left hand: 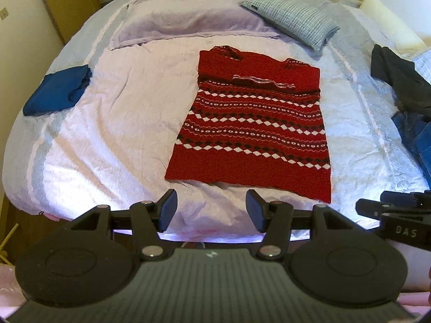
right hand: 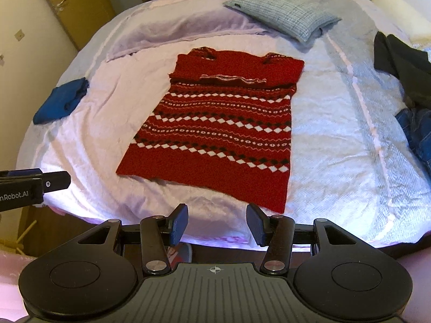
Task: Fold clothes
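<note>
currently, in lines:

sweater: a red patterned sweater (left hand: 253, 123) is laid flat near the middle of the bed (left hand: 113, 123), its top part already turned down over the chest, the plain hem nearest the grippers.

step in hand: the sweater is judged partly folded; the approach to the near hem appears to be under way, with nothing gripped yet.

left gripper: the left gripper (left hand: 211, 210) is held above the bed's near edge, jaws apart and empty, short of the hem's left corner.

right gripper: the right gripper (right hand: 216, 222) is likewise spread and empty, just short of the hem's right corner.

next move: each hem corner would probably have to be pinched, fabric only and not the sheet, then both lifted evenly and carried toward the collar so that the edges meet.

surroundings: a folded blue garment (left hand: 58, 91) is set well to the left; a checked pillow (left hand: 292, 18) lies beyond the sweater; a dark garment (left hand: 398, 78) and jeans (left hand: 414, 137) are heaped at the right.

left view only: the right gripper's side is seen at the right border, and the sweater sits right of centre.

right view only: the left gripper's side is seen at the left border; a small red-and-white item below the bed edge cannot be identified.
</note>
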Demonstrator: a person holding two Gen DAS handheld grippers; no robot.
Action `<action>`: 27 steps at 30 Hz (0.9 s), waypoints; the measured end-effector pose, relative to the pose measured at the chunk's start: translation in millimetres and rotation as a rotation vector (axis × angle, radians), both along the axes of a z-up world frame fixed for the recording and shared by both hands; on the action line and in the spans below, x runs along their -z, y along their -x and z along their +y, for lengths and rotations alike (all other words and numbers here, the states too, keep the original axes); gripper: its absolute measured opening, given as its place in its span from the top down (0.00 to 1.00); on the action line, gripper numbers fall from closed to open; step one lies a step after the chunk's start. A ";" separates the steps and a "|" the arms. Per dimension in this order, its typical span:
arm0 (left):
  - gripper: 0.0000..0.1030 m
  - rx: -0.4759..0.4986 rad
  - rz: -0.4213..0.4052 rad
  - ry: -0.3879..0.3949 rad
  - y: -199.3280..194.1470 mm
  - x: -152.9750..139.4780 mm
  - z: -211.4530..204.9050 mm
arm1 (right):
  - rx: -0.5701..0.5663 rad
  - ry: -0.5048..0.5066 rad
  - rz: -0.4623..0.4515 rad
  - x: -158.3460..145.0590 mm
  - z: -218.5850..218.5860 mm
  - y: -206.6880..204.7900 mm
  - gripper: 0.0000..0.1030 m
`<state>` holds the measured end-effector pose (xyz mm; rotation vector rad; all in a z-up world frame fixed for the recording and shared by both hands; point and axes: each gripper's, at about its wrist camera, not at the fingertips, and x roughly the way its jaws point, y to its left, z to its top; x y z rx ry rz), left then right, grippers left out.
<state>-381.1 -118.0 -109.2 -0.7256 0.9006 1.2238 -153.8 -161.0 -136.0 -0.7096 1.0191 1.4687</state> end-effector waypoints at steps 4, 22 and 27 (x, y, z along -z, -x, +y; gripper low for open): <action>0.49 -0.008 -0.035 -0.015 31.8 6.3 26.3 | 0.095 -0.016 0.025 5.0 6.5 -23.0 0.50; 0.50 0.071 -0.141 0.162 99.0 148.9 179.9 | 0.579 0.032 0.137 94.5 29.6 -129.8 0.50; 0.50 0.078 -0.291 0.193 113.1 209.2 201.5 | 0.548 0.014 0.247 139.1 39.0 -139.3 0.50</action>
